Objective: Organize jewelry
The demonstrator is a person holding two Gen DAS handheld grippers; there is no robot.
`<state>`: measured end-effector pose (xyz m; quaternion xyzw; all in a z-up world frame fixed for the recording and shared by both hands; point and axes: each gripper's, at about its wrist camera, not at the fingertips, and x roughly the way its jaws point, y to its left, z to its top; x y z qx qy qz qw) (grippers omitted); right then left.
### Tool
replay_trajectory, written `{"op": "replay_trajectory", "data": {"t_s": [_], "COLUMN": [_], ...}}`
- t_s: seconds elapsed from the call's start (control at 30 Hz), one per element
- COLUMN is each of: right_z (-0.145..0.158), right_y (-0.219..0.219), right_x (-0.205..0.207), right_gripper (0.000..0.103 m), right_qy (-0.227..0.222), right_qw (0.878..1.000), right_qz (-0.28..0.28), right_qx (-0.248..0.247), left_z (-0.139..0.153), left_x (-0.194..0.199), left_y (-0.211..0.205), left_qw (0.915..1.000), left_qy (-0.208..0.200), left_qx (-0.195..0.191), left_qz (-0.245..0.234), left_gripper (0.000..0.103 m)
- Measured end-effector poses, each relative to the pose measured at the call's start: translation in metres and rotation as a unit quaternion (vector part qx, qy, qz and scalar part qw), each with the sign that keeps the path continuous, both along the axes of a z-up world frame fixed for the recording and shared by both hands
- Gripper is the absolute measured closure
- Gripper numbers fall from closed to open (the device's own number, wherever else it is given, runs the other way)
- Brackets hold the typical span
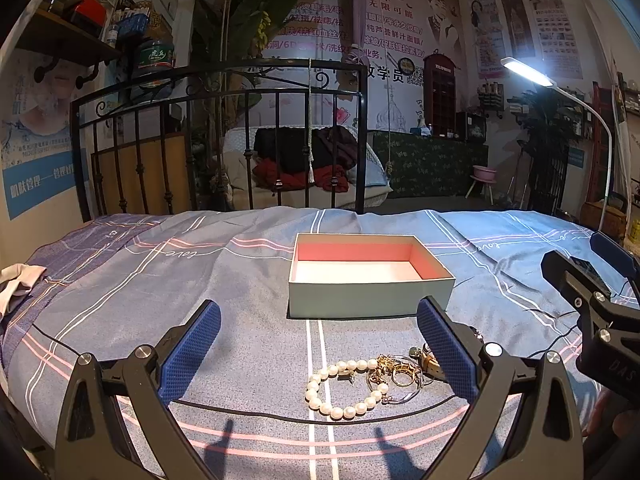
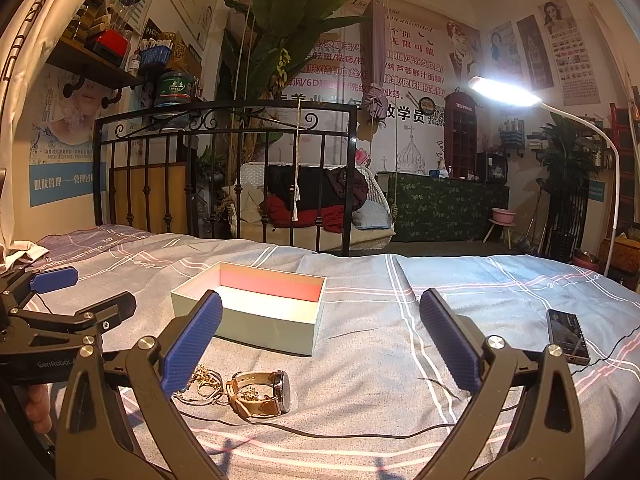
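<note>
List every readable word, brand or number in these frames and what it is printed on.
"GenRobot" on the left gripper.
"DAS" on the right gripper.
"love" on the bedsheet.
"TELEPHONE" on the red booth cabinet.
"教学员" on the wall banner.
"虎丘" on the water jug.
Smaller poster print is too blurred to read.

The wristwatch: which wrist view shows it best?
The right wrist view. There the wristwatch lies in the open on the bedspread, strap and dark dial both visible. In the left wrist view only a bit of strap peeks out behind that gripper's right finger.
</note>
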<state>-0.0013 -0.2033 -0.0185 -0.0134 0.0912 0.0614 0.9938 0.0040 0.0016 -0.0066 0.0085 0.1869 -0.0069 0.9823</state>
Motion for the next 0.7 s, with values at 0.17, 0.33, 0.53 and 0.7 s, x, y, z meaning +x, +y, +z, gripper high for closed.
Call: {"op": "replay_trajectory", "data": {"t_s": [0.17,0.33,0.53,0.7], "right_z": [-0.0005,-0.0008,-0.0009,-0.0013], "right_y": [0.0033,0.0037,0.0038,0.0022], "right_x": [-0.0013,-0.0013,-0.0012,-0.0018], "right_gripper": [0.006,0.005,0.006,0.005], "right_qy": [-0.002,-0.001,-0.001,0.0], "right_qw": [1.0,1.0,1.0,1.0], "right_qz": [0.002,0.001,0.001,0.002], "right_qx": [-0.004,-0.004,-0.004,-0.004], "left_z": [0.0001,0.0005,0.0005,-0.0003], "left_x": [0.0002,-0.0001,-0.0004,-0.0002], "left_y": [-0.0005,-0.0003,0.0012,0.0014], "left_qw": [1.0,1.0,1.0,1.0], "left_qy": [0.0,0.0,-0.001,-0.001], "left_qx": [0.001,0.001,0.0,0.001], "left_qz": [-0.001,0.001,0.002,0.006], "left_gripper": [0.006,0.006,0.006,0.006]}}
